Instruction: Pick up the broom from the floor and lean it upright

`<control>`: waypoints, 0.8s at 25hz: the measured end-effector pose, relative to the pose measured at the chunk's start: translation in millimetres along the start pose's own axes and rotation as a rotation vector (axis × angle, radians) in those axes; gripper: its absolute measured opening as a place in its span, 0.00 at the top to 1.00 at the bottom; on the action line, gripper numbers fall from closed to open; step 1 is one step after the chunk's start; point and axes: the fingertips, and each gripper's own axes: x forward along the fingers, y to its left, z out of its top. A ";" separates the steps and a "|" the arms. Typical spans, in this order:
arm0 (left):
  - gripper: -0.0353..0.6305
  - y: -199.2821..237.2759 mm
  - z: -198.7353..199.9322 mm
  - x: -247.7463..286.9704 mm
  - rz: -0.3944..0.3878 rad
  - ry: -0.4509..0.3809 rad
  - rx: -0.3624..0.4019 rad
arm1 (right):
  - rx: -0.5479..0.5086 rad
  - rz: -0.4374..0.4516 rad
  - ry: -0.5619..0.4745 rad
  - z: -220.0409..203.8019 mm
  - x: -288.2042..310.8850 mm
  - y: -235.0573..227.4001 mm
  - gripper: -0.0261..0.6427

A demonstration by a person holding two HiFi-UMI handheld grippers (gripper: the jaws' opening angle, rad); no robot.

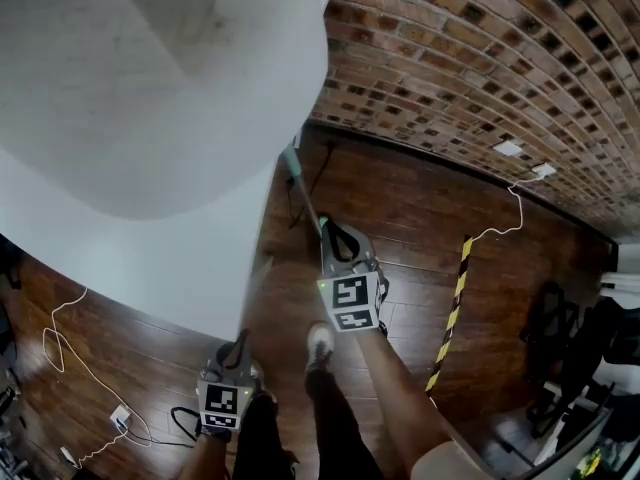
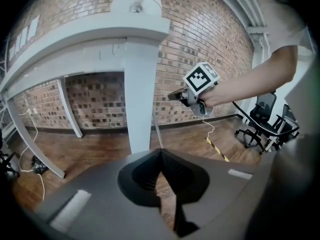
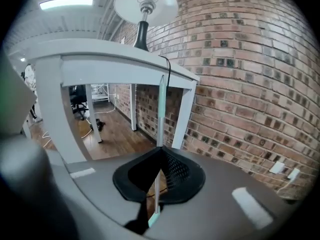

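Observation:
The broom's thin handle (image 1: 306,204) has a pale green end and slants from my right gripper (image 1: 336,232) toward the edge of the white table (image 1: 150,88). In the right gripper view the handle (image 3: 161,109) runs straight up between the jaws, and my right gripper (image 3: 160,150) is shut on it. The broom's head is hidden. My left gripper (image 1: 240,340) hangs lower left by the table leg, and in its own view its jaws (image 2: 161,151) are shut with nothing in them. That view also shows the right gripper (image 2: 174,95) ahead and above.
A brick wall (image 1: 480,58) runs behind the table. A lamp (image 3: 146,4) stands on the tabletop. White cables (image 1: 60,348) and a strip of yellow-black tape (image 1: 455,308) lie on the wooden floor. Office chairs (image 2: 262,121) stand at the right. The person's shoe (image 1: 320,343) is below the right gripper.

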 end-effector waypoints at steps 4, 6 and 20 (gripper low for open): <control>0.95 5.8 24.4 -30.3 0.017 -0.041 0.013 | 0.053 -0.014 -0.009 10.1 -41.8 12.7 0.94; 0.95 9.2 44.0 -49.6 0.029 -0.080 0.012 | 0.083 -0.027 -0.019 20.2 -65.6 18.0 0.94; 0.95 21.5 206.1 -233.6 0.052 -0.391 0.186 | 0.157 -0.141 -0.187 145.8 -281.8 60.6 0.94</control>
